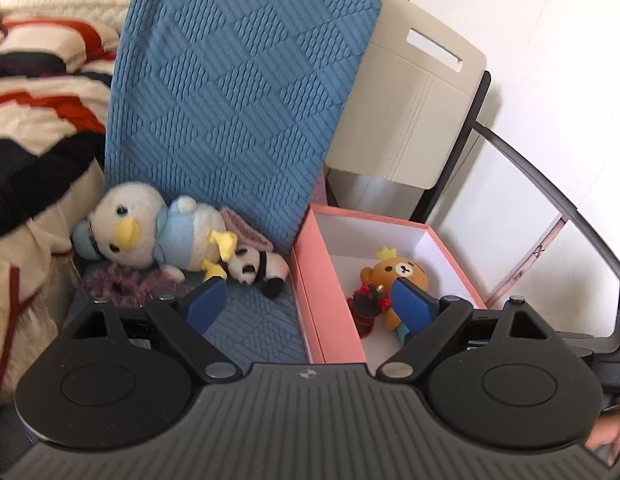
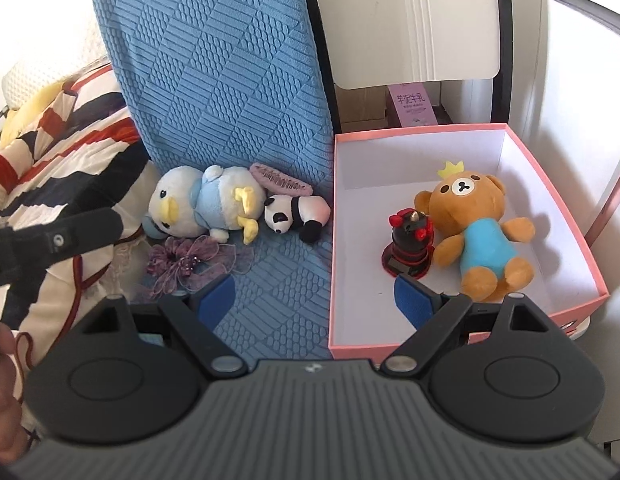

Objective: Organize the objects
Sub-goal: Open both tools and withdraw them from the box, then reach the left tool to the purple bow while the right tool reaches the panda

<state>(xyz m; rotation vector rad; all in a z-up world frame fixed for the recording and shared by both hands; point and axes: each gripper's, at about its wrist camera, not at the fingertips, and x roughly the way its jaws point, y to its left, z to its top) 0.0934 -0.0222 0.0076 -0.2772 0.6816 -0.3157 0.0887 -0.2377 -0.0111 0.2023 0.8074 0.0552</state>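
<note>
On the blue textured seat cover I see the things yet unsorted: a pale blue and white bird plush lying on its side, a small panda plush touching its yellow feet, a pink comb just behind them against the backrest, and a purple frilly hair tie in front of the bird. Beside the seat, to the right, stands the pink box with white inside walls; it holds a brown bear plush with a yellow crown and blue shirt, and a black and red figure upright just beside the bear.

My right gripper has its jaws spread wide with nothing between them; its blue pads straddle the box's near left wall, touching nothing I can see. My left gripper is likewise released and empty, one pad over the seat, the other over the box near the black figure.
</note>
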